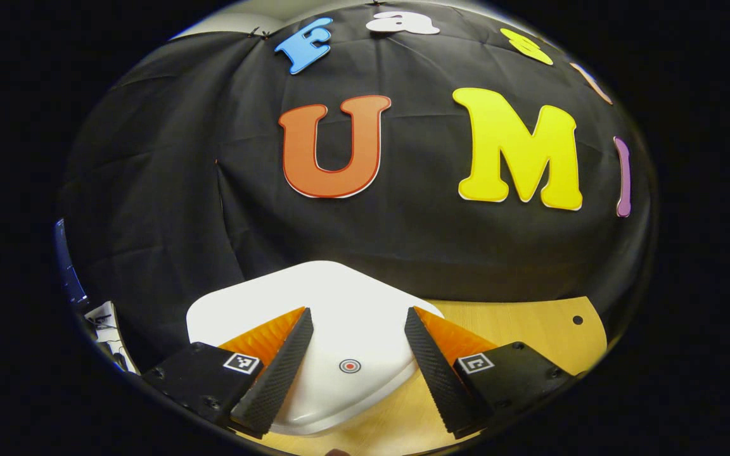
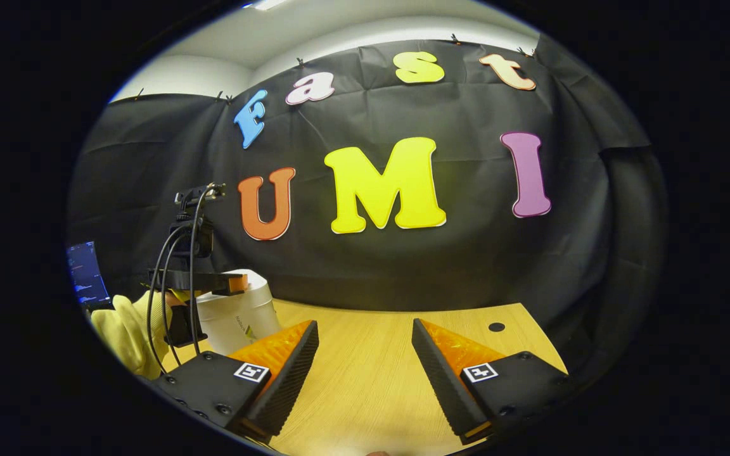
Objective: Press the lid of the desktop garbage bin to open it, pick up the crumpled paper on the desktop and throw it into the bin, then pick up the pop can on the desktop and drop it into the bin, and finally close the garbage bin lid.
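Currently left gripper (image 1: 355, 335) spread over closed bin lid (image 1: 339, 304); right gripper (image 2: 365, 348) spread, idle. Off-centre press could tip bin.

Dim booth, sharp focus, edges bowed, soft shadows

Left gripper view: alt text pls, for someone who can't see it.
The left gripper is open, its two fingers spread above the closed white lid of the garbage bin, with a small round target mark on the lid between the fingertips. The bin stands on a light wooden table before a black cloth wall.
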The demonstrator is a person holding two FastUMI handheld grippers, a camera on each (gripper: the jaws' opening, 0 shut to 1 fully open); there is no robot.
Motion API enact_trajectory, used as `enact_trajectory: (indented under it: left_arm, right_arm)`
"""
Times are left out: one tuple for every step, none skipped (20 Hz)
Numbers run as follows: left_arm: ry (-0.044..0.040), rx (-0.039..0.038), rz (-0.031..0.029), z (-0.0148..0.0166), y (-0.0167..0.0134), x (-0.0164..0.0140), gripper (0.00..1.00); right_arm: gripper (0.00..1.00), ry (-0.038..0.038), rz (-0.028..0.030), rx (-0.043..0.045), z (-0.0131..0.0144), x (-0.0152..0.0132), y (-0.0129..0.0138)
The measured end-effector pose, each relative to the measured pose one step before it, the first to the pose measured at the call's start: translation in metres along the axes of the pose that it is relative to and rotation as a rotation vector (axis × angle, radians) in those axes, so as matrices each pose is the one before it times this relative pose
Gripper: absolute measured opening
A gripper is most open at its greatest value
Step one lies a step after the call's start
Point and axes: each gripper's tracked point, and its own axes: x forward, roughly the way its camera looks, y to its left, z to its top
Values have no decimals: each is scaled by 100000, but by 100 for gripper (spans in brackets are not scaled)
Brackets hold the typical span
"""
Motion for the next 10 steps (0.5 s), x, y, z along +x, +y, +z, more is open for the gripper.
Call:
enact_trajectory:
  left_arm:
    - [-1049, 622, -12, 32, -60, -386, 97]
    - [-2065, -349, -1855, 249, -413, -531, 97]
    - [-1112, -1366, -1824, 34, -244, -467, 96]
    - [-1290, -1079, -1579, -25, -167, -454, 96]
    - [-514, -173, -1620, -79, -265, -475, 97]
    - [-1154, -17, -677, -375, 467, -742, 97]
    - [-899, -208, -1323, 173, -45, -665, 97]
    - [-2008, -123, -1009, 384, 3, -578, 97]
    - [-1873, -496, -1584, 434, -124, -613, 97]
    - [-1376, -278, -1448, 369, -223, -575, 96]
  right_arm:
    - [95, 170, -114, -594, -143, -20, 222]
    - [95, 135, -378, -632, -77, 82, 127]
    - [94, 188, -510, -396, -94, 27, 222]
    - [95, -44, -444, -85, 60, 53, 282]
    - [94, -145, -378, -366, 109, 82, 336]
    - [95, -160, -489, -767, 106, 91, 305]
    - [95, -315, -684, -843, 73, 131, 260]
    - [95, -662, -709, -888, 262, 101, 346]
    - [95, -651, -472, -773, 78, 101, 366]
    - [95, -286, -142, -823, 49, 146, 481]
